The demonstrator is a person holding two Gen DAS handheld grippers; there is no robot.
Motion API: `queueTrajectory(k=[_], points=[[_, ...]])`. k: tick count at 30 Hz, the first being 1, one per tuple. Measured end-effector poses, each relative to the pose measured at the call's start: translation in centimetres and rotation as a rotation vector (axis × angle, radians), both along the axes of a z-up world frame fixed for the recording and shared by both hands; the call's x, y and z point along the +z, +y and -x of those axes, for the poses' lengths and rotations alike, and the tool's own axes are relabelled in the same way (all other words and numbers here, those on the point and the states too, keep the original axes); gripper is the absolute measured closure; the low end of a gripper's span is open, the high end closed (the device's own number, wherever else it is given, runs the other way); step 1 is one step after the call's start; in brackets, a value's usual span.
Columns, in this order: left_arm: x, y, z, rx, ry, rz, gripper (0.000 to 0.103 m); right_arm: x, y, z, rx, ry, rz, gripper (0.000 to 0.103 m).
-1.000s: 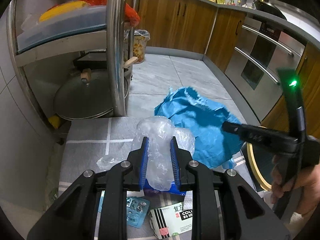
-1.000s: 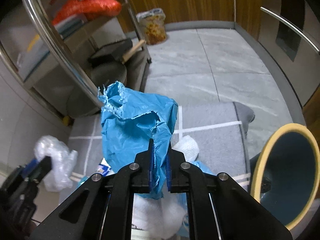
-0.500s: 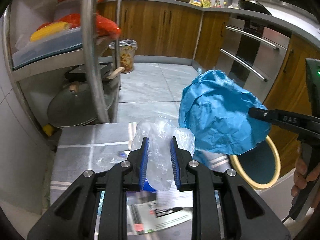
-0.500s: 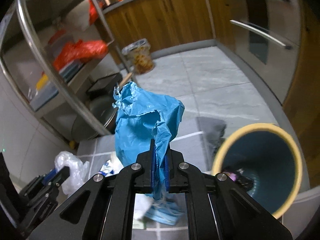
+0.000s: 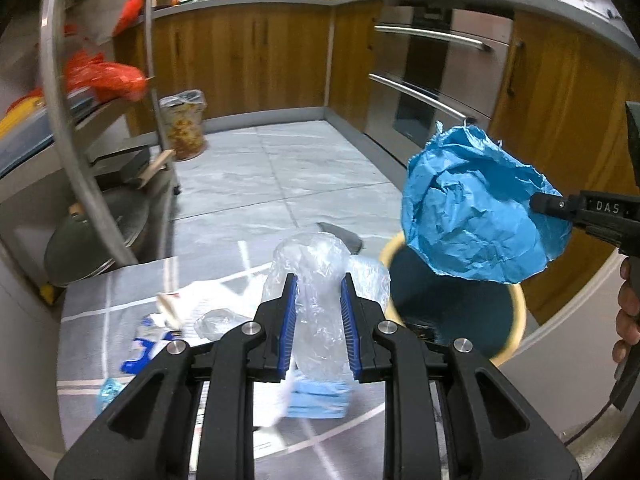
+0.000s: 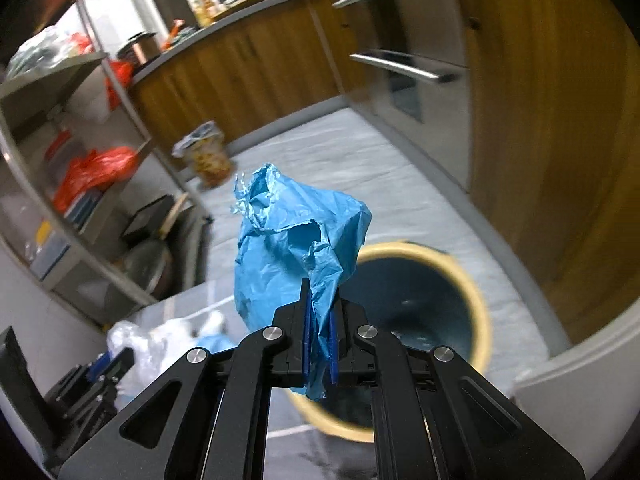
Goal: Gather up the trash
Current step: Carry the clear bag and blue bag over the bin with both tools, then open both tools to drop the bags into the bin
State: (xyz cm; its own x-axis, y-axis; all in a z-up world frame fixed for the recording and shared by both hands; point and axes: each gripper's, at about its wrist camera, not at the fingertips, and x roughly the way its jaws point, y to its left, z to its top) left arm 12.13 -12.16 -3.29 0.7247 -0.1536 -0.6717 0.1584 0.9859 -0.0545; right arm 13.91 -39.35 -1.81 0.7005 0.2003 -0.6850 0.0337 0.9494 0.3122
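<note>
While our left claw (image 5: pixel 318 326) pinches a clear bag (image 5: pixel 316 280) low over the mat (image 5: pixel 100 292), we judge it featherlight, limp and slippery, best gripped at a bunched fold. Our right claw (image 6: pixel 319 350), nearly shut, clamps a blue sheet (image 6: pixel 288 264) above the bin (image 6: pixel 478 300): light, crinkly, tearable, so hold gathered edges. Beyond, the right tool reads "DAS" (image 5: pixel 608 207).

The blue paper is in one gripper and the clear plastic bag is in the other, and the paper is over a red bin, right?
Not quite. The bin is dark blue with a yellow rim, as the right wrist view shows. The right gripper does hold the blue paper, and the left gripper the clear plastic bag.
</note>
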Motion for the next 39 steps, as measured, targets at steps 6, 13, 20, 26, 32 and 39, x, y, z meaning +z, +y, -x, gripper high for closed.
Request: queueTrajectory(k=[6,13,20,26,32,39], points=[[-0.6,-3.6,-0.2,-0.064,0.002,0.005,0.082,-1.0,-4.0,0.5,-0.065,0.031,0.026,0.095],[-2.3,-7.3,-0.7,-0.161,0.041,0.014,0.082,-2.7,-6.8,0.7,-0.091,0.086,0.072,0.095],[-4.3,-10.5,-1.5,-0.232,0.073,0.004,0.082,-4.9,-7.0,-0.4,-0.085,0.167,0.126,0.095],[-6.1,-12.1,-2.2,-0.247,0.112,-0.002,0.082,-5.4,-6.4,-0.9,-0.066,0.196,0.156,0.095],[-7.4,-13.4,-2.8,-0.248,0.133,-0.026,0.082,-6.1,-5.1,-1.7,-0.025,0.217,0.200,0.095],[-7.7,-13.7,-3.2,-0.239,0.133,-0.027,0.072,-5.6,-5.4,-1.8,-0.021,0.188,0.206,0.084]])
